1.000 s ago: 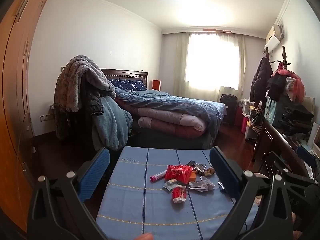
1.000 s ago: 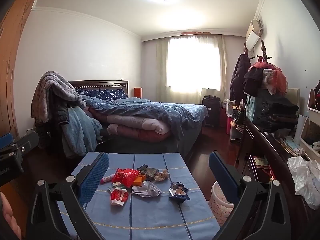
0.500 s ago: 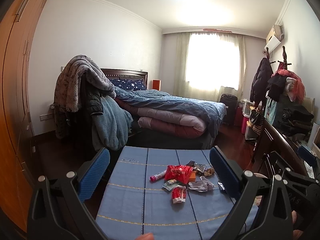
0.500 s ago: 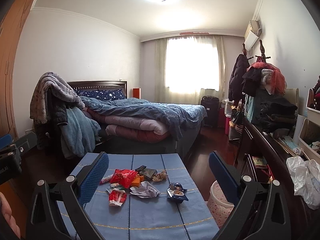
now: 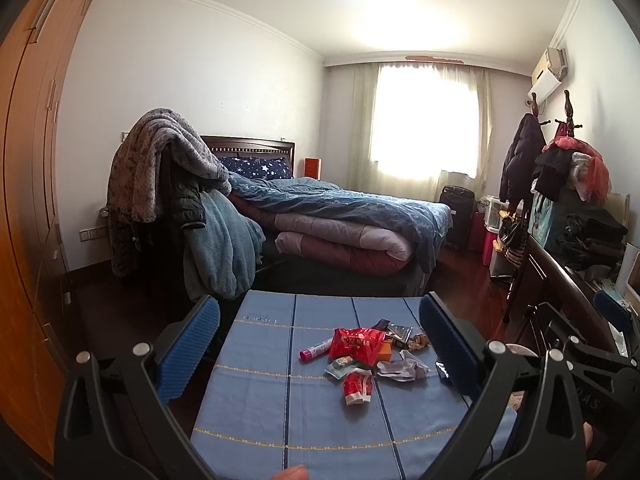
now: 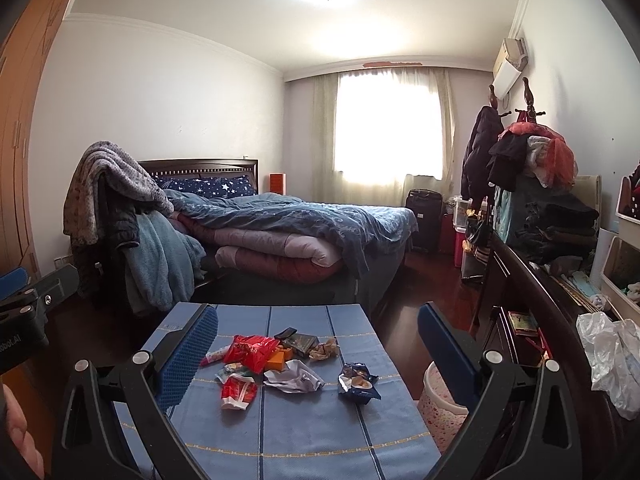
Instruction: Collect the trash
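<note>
You are holding both tools level and back from the table [image 6: 288, 440], well short of the litter, which looks like a starting stance: from here each camera takes in the whole blue cloth and you can pick a first target. Starting at the left, your left gripper [image 5: 320, 344] has its jaws spread wide, blue pads well apart, holding nothing and touching nothing. Between its pads in the left wrist view lies the trash, bunched around the middle of the cloth: a pink tube [image 5: 316, 349] farthest left, the big red snack bag [image 5: 358, 344] just beside it with a small orange box [image 5: 386, 350] tucked against its right side, and a small red packet [image 5: 357, 387] nearer to you. Moving right, a crumpled white wrapper [image 6: 294, 378] sits in front of the dark flat packets [image 6: 298, 340], and a brown crumpled wrapper [image 6: 325, 349] lies just beside those. Farthest right on the cloth is the dark blue snack bag [image 6: 359, 383], apart from the rest. Your right gripper [image 6: 318, 344] is likewise fully open and empty, clear of everything. Off the table's right edge, down on the floor, stands a pale speckled bin [image 6: 440, 404], probably the place all this is meant to go, so the blue bag nearest it seems a sensible first pick for your right hand.
</note>
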A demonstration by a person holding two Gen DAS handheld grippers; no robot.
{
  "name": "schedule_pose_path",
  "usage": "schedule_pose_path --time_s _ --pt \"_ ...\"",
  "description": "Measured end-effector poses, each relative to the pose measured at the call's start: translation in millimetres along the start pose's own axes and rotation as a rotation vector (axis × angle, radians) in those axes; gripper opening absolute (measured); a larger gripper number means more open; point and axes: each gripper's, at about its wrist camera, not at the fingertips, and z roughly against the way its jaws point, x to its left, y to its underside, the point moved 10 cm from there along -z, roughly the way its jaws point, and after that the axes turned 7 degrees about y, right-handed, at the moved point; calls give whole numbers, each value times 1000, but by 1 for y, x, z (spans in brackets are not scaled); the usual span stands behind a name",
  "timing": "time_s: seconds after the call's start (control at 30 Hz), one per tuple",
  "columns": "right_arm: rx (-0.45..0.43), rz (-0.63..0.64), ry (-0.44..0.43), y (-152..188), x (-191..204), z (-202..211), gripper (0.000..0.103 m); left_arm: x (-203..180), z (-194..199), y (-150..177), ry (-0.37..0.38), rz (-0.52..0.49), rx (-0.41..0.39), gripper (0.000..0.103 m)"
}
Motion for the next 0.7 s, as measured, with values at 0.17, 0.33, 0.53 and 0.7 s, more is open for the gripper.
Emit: schedule_pose_path --time_s 0.17,0.33,0.53,0.7 --pt "2 0 0 1 1 0 99 0 0 0 1 0 1 100" --pt "2 0 -4 1 2 1 99 -1 0 0 1 1 0 100" --pt "3 0 -1 1 2 1 99 0 0 0 2 1 2 100" --pt "2 0 -2 1 3 1 99 0 0 0 2 1 2 100"
